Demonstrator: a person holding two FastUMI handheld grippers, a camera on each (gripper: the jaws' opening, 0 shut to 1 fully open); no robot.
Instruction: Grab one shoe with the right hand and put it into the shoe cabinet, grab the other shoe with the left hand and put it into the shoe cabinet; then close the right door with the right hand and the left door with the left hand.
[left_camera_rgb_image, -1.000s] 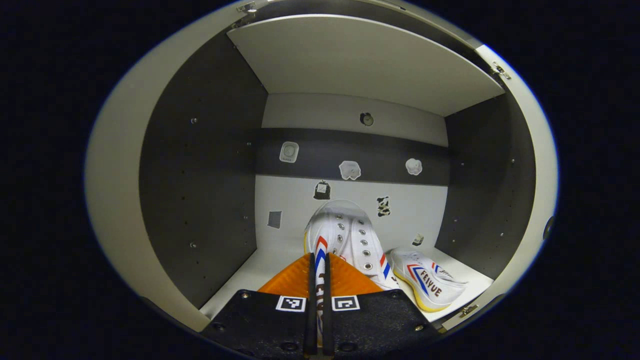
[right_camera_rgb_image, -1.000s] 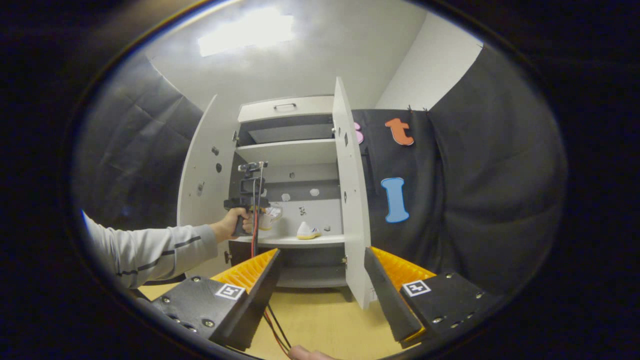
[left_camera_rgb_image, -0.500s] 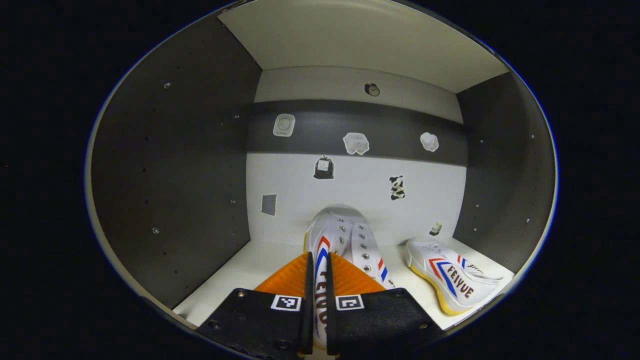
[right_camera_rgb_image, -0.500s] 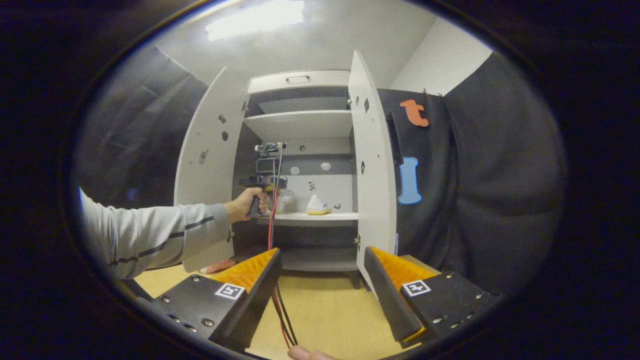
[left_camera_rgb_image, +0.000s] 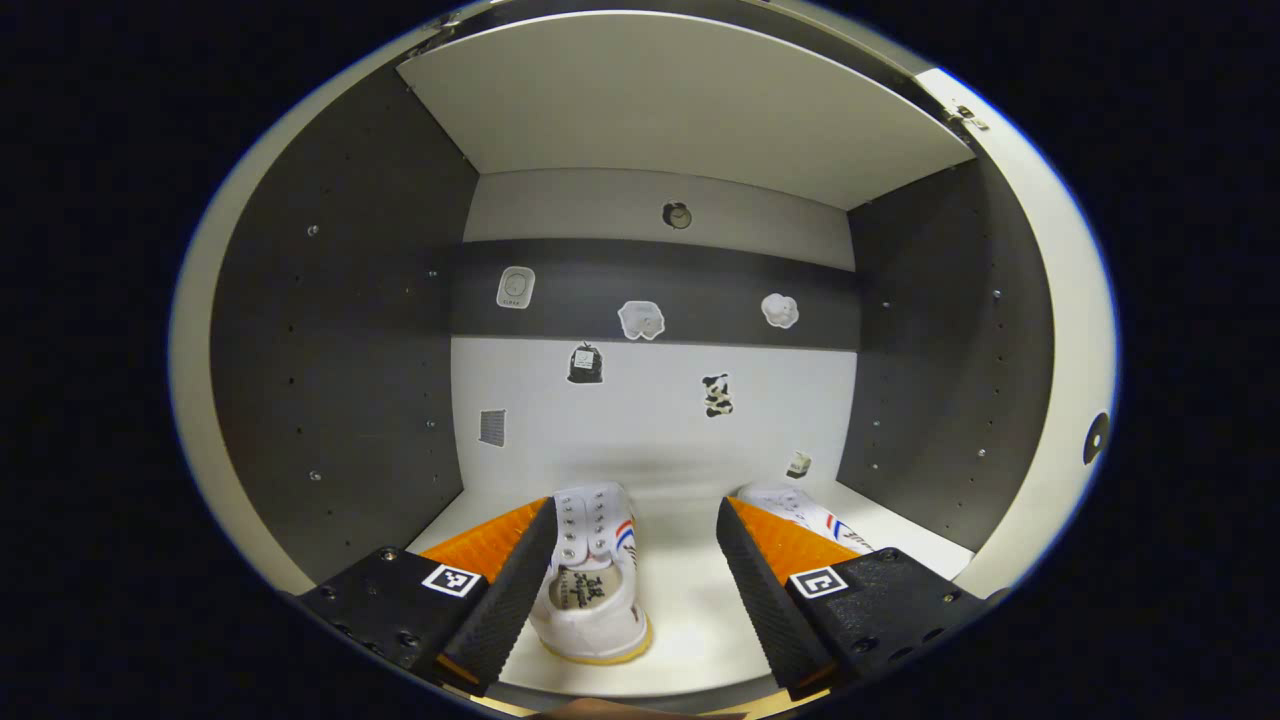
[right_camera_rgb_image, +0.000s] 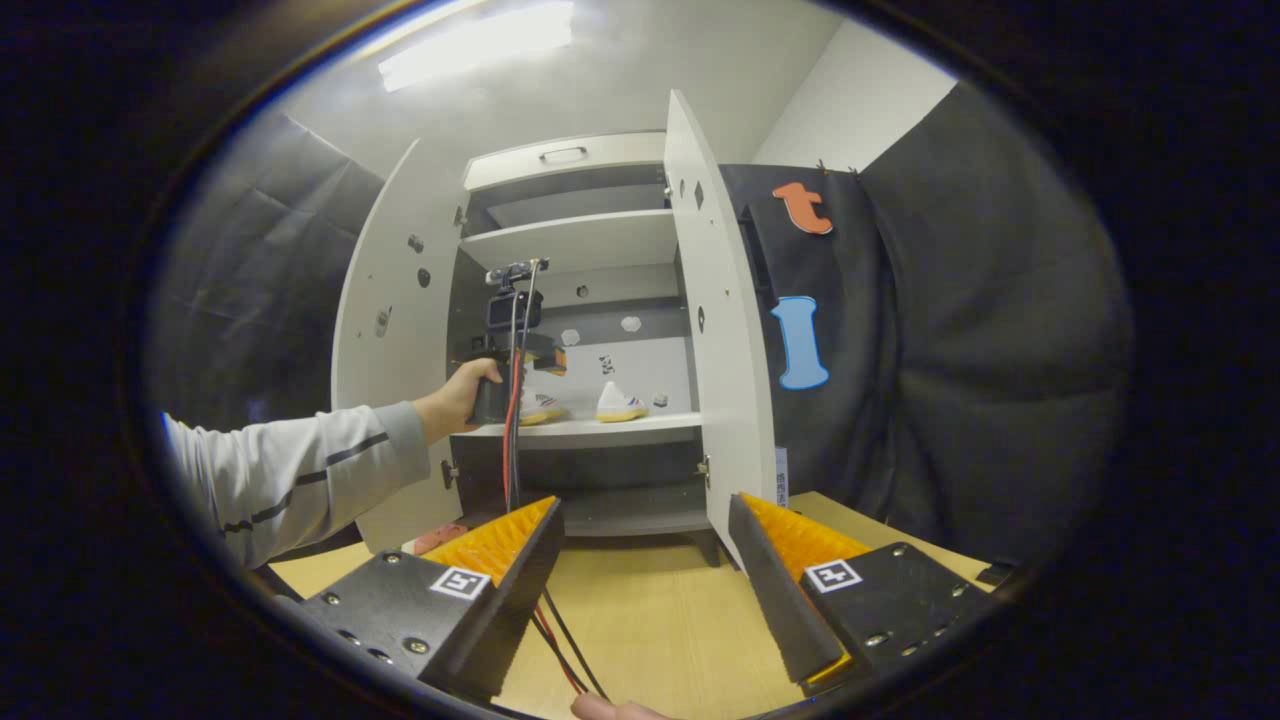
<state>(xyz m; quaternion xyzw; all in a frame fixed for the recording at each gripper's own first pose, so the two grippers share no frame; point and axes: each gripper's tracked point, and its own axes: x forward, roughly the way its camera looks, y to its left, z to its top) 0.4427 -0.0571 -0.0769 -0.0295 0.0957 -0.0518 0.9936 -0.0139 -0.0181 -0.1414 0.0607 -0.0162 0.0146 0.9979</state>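
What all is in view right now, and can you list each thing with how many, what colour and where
Shoes: two, white with yellow soles, on the cabinet's middle shelf; one between the left gripper's open jaws, one to its right, half hidden by a finger.
Shoe cabinet: one, white outside with dark inner walls, against the booth wall.
Doors: two, white, both open; left door, right door.
Stickers: several small ones, on the cabinet's back panel.
Floor: light wood, in front of the cabinet.
Cables: red and black, hanging from the left gripper.
Sleeve: one, grey, reaching toward the shelf.
Left gripper: jaws open, at the shelf.
Right gripper: jaws open, empty, facing the cabinet.
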